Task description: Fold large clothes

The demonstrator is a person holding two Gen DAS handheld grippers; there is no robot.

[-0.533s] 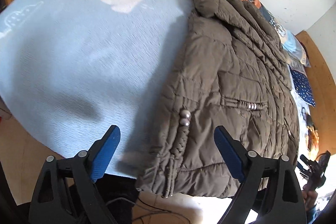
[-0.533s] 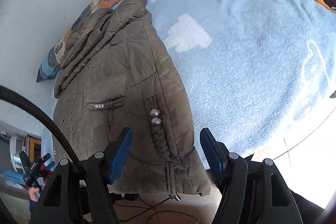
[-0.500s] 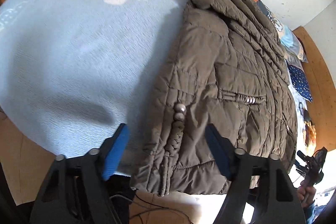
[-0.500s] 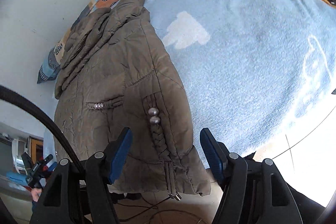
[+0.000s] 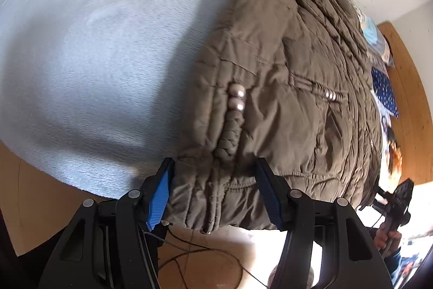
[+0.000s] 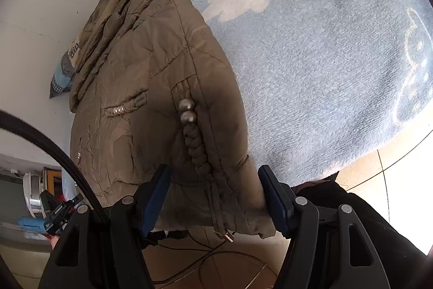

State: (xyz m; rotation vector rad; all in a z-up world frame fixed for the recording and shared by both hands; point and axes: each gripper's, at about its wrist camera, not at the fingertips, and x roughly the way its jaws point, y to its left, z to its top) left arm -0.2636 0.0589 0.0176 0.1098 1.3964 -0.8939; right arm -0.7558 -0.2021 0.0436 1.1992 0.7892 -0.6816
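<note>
Left gripper (image 5: 215,191) jaws just closed onto puffy quilted jacket (image 5: 284,88) hem, right gripper (image 6: 216,194) gripping hem

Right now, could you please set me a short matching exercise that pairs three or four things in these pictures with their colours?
Things:
1. quilted padded jacket
2. fleecy bed blanket
3. round beads on the jacket's braided cord
4. grip pads of the left hand-held gripper

Colours:
A. silver
B. bright blue
C. olive brown
D. pale blue with white cloud shapes

Pairs: 1-C, 2-D, 3-A, 4-B
</note>
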